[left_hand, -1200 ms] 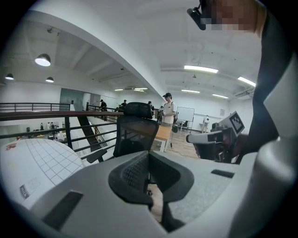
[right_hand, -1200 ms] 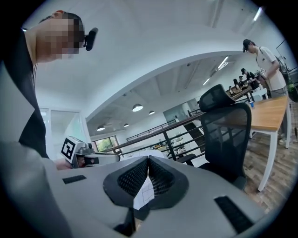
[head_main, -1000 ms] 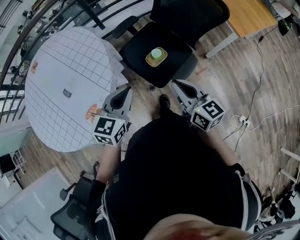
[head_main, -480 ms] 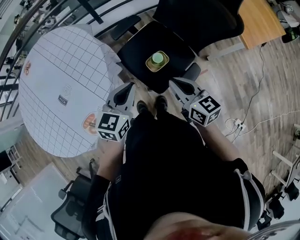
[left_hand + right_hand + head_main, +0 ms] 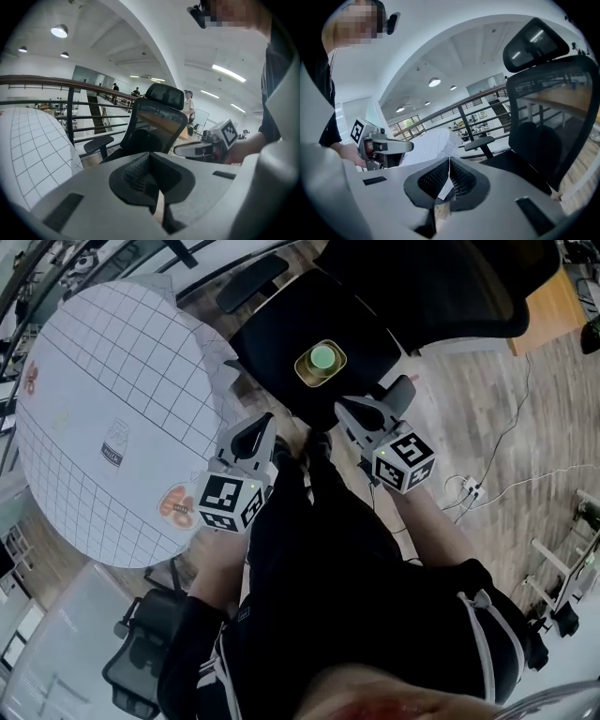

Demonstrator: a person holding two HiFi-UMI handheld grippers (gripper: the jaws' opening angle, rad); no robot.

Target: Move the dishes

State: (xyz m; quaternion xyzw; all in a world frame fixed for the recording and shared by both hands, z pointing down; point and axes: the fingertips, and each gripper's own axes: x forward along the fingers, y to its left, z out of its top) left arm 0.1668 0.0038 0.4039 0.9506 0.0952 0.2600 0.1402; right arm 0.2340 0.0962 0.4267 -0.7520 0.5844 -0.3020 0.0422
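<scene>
Left gripper and right gripper are pointing at the black chair, jaws pressed together, empty. A green cup is sitting on its seat.

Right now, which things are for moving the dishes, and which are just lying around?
For the job: cup; plate under it; chair they sit on; left gripper and right gripper, fingers shut; maybe the table.

Just lying about: desk; cables; second chair.
</scene>
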